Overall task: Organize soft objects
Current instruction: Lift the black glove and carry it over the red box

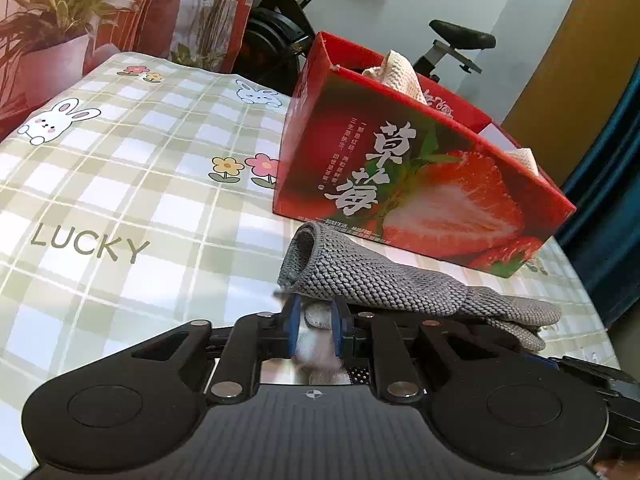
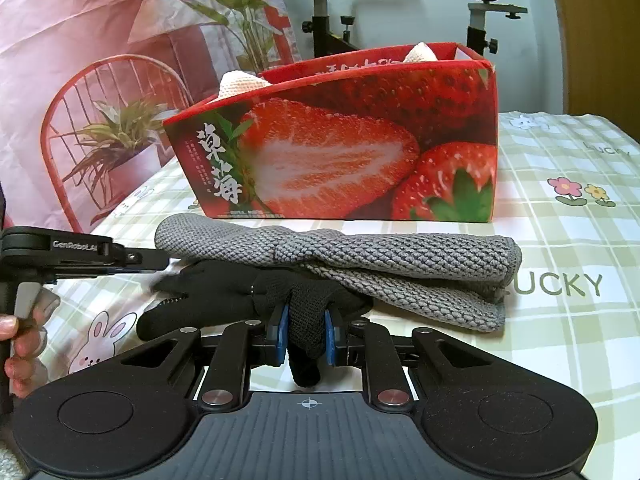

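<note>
A grey knitted cloth (image 1: 384,280) lies folded in front of a red strawberry box (image 1: 420,184). My left gripper (image 1: 316,320) is shut on a pale edge of the cloth. In the right wrist view the grey cloth (image 2: 360,264) rests partly on a black glove (image 2: 224,292), with the box (image 2: 340,148) behind. My right gripper (image 2: 306,328) is shut on the black glove's cuff. The left gripper (image 2: 80,256) shows at the left edge of that view. Cream cloths (image 1: 396,72) stick out of the box.
The table has a green checked cloth with rabbits and flowers (image 1: 120,168). An exercise bike (image 2: 480,8) stands behind the table. A pink printed backdrop (image 2: 100,40) hangs at the left. A blue curtain (image 1: 612,200) is at the right.
</note>
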Available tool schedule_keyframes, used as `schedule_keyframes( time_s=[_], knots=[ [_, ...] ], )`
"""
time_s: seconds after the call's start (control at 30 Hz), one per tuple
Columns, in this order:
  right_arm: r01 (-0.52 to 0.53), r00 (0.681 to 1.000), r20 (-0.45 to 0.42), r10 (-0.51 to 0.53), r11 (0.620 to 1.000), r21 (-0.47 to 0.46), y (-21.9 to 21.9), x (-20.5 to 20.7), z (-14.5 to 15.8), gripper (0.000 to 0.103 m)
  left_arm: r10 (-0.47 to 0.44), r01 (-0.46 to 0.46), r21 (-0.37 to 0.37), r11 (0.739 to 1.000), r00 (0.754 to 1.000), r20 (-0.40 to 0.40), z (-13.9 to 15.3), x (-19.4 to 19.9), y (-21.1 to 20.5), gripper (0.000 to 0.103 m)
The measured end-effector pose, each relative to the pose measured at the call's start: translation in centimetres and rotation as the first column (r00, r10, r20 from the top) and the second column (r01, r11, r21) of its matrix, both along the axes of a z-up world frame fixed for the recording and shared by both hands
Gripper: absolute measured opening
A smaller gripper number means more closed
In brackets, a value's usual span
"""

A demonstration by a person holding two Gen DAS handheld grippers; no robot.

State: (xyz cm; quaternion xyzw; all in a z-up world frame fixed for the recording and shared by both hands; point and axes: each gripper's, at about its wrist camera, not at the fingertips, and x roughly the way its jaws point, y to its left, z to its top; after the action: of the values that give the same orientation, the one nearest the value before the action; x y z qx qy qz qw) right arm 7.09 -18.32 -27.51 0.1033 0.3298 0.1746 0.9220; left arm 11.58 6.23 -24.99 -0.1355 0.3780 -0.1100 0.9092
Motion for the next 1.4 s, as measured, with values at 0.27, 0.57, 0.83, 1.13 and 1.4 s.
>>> schedule_keyframes(
  time_s=[0.27, 0.57, 0.83, 1.13, 1.4],
  knots=[
    [-0.001, 1.000, -0.001, 0.001, 1.000, 0.001, 0.0, 0.0, 0.0, 0.017, -0.188, 0.188, 0.001, 0.982, 0.982, 0.006, 0.2, -0.5, -3.1, 0.066],
    [0.000, 1.000, -0.002, 0.000, 1.000, 0.002, 0.0, 0.0, -0.1, 0.017, -0.271, 0.267, 0.167, 0.949, 0.963, 0.003, -1.2, -0.9, -5.6, 0.067],
    [-0.002, 1.000, -0.003, 0.002, 1.000, 0.000, 0.0, 0.0, -0.1, 0.017, -0.307, 0.288, 0.263, 0.921, 0.951, 0.034, -1.3, -1.5, -6.3, 0.054],
    [-0.010, 1.000, 0.003, 0.010, 1.000, 0.002, 0.3, 0.0, 0.0, 0.017, -0.317, 0.304, 0.188, 0.934, 0.947, 0.047, -0.7, -1.6, -5.4, 0.019],
    [-0.017, 0.995, 0.095, 0.017, 1.000, 0.000, 0.2, -0.4, 2.7, 0.016, -0.303, 0.273, 0.177, 0.945, 0.938, 0.167, 2.2, -2.6, -5.0, 0.019]
  ],
)
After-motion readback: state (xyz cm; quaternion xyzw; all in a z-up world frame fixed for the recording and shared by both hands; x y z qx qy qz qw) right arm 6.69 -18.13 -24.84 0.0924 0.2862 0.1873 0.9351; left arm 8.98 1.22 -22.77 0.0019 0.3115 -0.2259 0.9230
